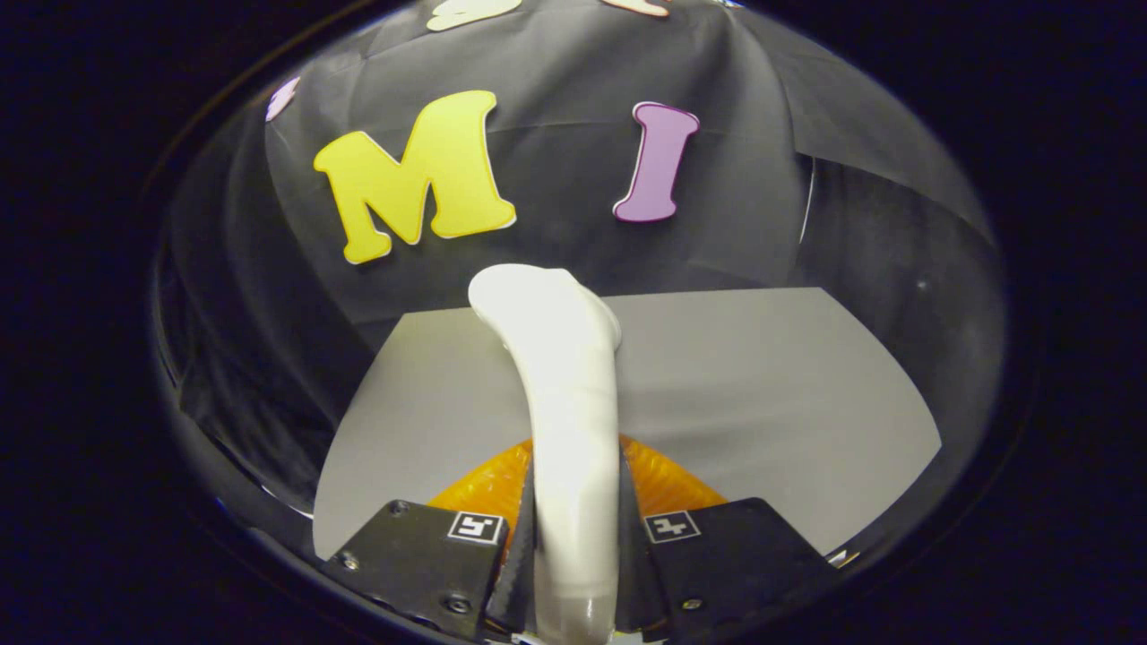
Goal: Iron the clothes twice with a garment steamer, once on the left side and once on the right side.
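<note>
A white garment steamer [560, 394] stands up between my two fingers, its handle clamped at the base and its rounded head reaching ahead and slightly left. My gripper [573, 537] is shut on that handle, one finger pressing each side. Just ahead of the fingers, under the steamer, an orange ribbed piece of clothing [659, 484] lies on a grey table [762, 394]. The steamer's body and my fingers hide most of the garment.
The grey table's bare surface spreads left, right and beyond the steamer to its far edge. Black cloth hangs as the booth's wall [556, 224] just behind that edge and wraps round both sides.
</note>
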`<state>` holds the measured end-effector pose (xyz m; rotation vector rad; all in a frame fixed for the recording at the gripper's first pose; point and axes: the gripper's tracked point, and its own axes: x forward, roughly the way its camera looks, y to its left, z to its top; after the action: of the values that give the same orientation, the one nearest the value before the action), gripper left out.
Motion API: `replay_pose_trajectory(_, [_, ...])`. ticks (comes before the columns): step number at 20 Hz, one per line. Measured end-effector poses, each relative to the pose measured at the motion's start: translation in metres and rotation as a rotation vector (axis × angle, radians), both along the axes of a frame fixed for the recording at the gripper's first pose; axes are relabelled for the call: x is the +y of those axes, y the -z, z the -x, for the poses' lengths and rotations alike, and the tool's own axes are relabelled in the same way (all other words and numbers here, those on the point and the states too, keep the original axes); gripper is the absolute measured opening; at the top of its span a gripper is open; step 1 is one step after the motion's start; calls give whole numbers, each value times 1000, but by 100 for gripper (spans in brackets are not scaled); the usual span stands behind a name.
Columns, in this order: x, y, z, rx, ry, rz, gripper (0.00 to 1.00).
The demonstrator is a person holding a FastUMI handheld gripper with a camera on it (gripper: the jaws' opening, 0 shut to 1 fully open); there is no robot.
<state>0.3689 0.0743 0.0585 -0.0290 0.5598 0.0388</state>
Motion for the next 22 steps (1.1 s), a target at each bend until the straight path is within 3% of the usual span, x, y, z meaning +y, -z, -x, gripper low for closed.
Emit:
replay_pose_trajectory(4, [6, -1, 19, -4, 51, -43, 40])
replay_pose_trajectory(15, [62, -73, 143, -257, -21, -80, 38])
replay_pose_trajectory(22, [91, -112, 219, -383, -27, -128, 38])
